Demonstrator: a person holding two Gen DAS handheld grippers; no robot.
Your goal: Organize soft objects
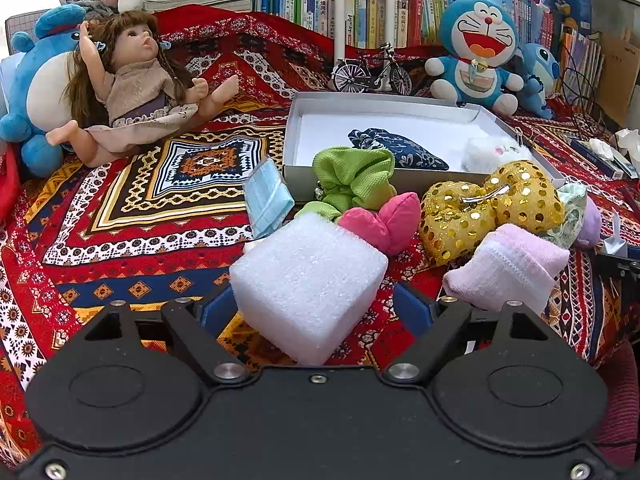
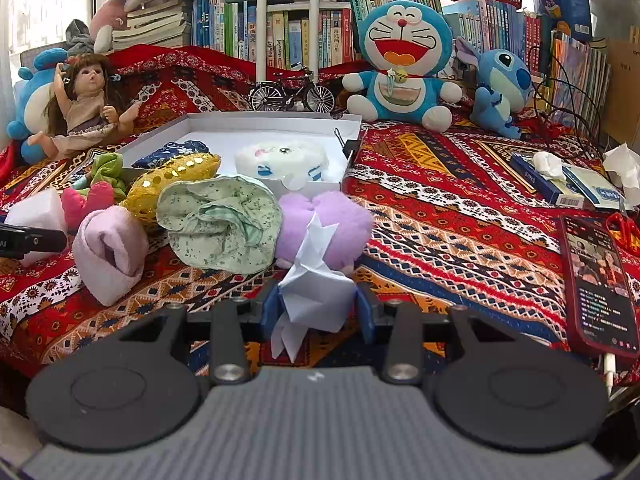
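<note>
My left gripper (image 1: 316, 312) has its jaws spread wide, w/ the white foam block (image 1: 308, 280) sitting between them; no clear contact on either side, so released. My right gripper (image 2: 318, 312) is clenched on a folded white paper shape (image 2: 316, 288), blue pads pressing both sides.

Just past the foam: pink cushion (image 1: 380, 220), pale pink sock (image 1: 508, 268) to the right, gold sequin bow (image 1: 492, 208) behind it. A blue face mask (image 1: 266, 198) leans far-left of the foam, green scrunchie (image 1: 354, 178) against the box front.

From the right cam, a green floral cloth (image 2: 220, 224) and purple plush (image 2: 336, 216) lie near the paper.

Farther: white box (image 1: 292, 136) holding a navy pouch (image 1: 396, 148) and white plush (image 2: 284, 158). All on a red patterned blanket (image 1: 120, 208).
</note>
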